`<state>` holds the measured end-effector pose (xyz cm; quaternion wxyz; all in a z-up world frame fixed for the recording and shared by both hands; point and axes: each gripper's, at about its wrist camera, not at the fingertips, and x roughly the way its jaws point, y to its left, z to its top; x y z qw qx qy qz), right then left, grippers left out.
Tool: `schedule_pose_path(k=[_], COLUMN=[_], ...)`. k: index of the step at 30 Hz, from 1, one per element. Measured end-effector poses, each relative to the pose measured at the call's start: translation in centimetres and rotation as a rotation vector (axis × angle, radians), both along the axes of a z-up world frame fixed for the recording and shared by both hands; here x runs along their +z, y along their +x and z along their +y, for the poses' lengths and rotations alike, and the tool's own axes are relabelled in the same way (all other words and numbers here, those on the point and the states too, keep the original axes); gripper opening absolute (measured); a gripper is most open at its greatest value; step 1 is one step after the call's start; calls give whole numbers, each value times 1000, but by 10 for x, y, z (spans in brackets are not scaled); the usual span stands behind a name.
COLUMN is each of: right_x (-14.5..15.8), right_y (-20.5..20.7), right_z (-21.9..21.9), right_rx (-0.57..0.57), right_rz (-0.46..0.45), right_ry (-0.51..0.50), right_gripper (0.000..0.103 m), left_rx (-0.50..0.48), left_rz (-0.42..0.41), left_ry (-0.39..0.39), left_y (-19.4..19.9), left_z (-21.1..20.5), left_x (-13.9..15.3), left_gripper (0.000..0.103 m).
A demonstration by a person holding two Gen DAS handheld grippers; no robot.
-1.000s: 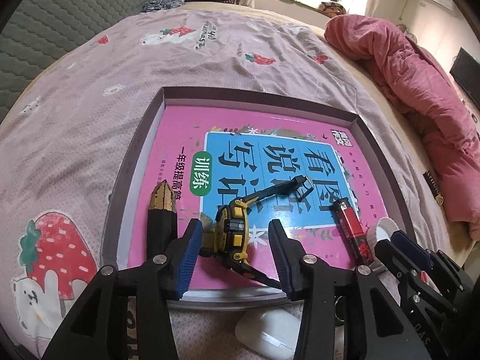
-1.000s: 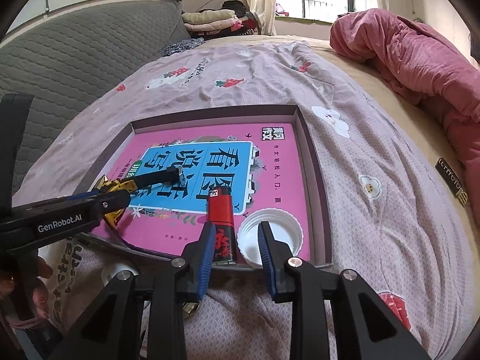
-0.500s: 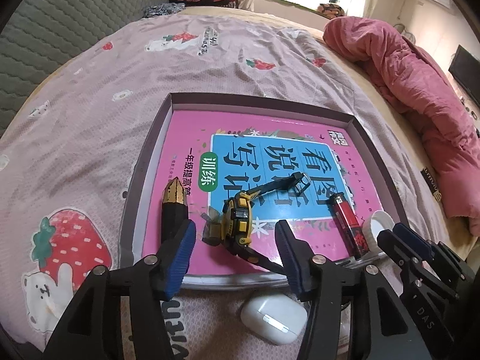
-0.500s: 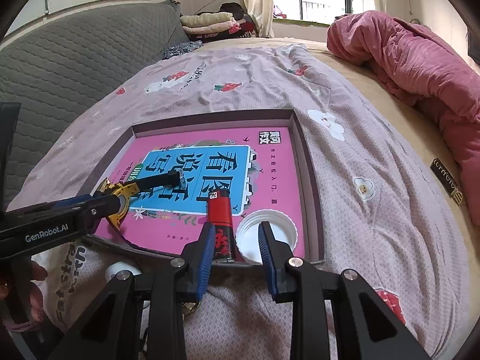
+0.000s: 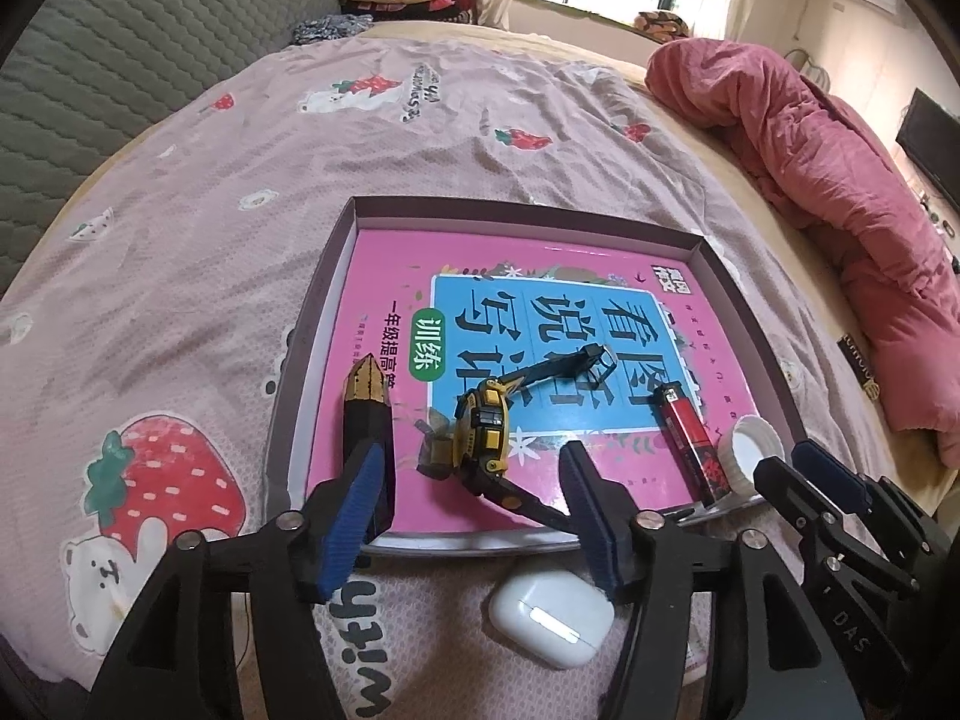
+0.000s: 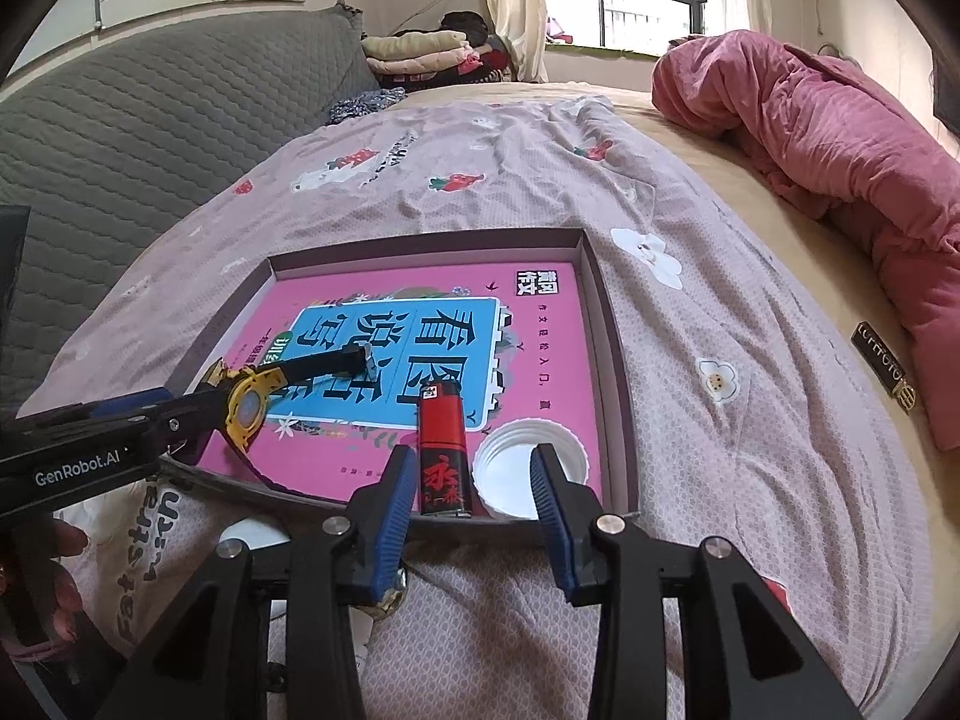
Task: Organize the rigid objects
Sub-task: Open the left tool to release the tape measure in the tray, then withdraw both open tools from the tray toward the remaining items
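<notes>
Both opening jaws frame watch (image 5: pixel 483 429), seemingly untouched.

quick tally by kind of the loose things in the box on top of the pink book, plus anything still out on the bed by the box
Watch: 1
Lighter: 1
White bottle cap: 1
Black and gold pen-nib-shaped object: 1
White earbuds case, on the bed outside the box: 1
Total: 5, with 4 in the box and 1 outside.
</notes>
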<state>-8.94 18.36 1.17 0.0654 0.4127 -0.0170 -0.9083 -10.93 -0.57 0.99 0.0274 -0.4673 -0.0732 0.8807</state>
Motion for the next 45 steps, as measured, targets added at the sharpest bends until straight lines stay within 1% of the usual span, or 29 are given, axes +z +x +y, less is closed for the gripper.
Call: schedule_pose_path(k=[4,8,12,28,37,41,45], right_x=[2,4,5,12,16,16,15], right_y=[2,3,4,12,23,31,37], right_z=[1,4,5,2,-4,-6,-6], right_rx=[-1,-8,-11,5,42,61,75], right_rz=[5,12,14,26,28,24,17], right_ry=[-4,-18,-21,-22,-20,-17,-9], right_gripper=[40,48,48,48,48,49,49], left_rx=[-10,-21,-27,-55,-67,-75,-85], left_rz=[11,15,16,22,38,35,32], left_ry=[-2,-6,-7,-14,-15,-2,-9], left_y=[3,7,10,28,38,44,51], left_z=[2,4,4,8,9,8,7], left_x=[4,7,8,13,19,21,21], left_gripper=[66,72,74,74,74,74,74])
